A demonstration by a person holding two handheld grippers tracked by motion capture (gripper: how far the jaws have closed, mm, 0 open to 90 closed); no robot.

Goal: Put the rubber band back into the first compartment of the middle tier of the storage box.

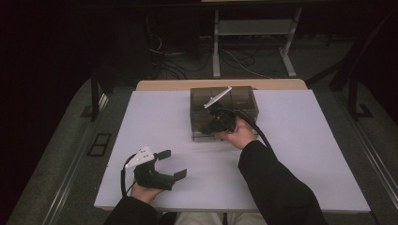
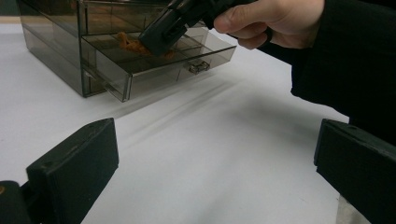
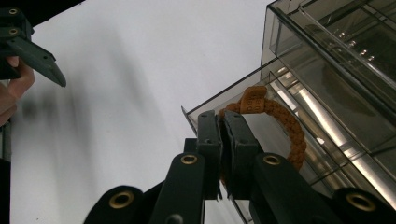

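Observation:
A smoky clear drawer box (image 1: 224, 104) stands at the back middle of the white table (image 1: 155, 117). Its lower drawer (image 2: 187, 63) is pulled out. An orange braided bracelet (image 3: 285, 123) hangs over the drawer's corner, and it shows in the drawer (image 2: 127, 43) in the left gripper view. My right gripper (image 3: 223, 119) is shut on one end of the bracelet, reaching down into the drawer (image 1: 212, 126). My left gripper (image 1: 170, 164) rests near the table's front left, jaws wide open and holding nothing, about a hand's length from the box.
A person's dark sleeve (image 1: 277, 183) crosses the front right of the table. The right gripper's cable (image 1: 256, 125) loops beside the box. Beyond the table are desk legs (image 1: 216, 51) and floor cables. Bare white surface lies around the left gripper (image 2: 215, 172).

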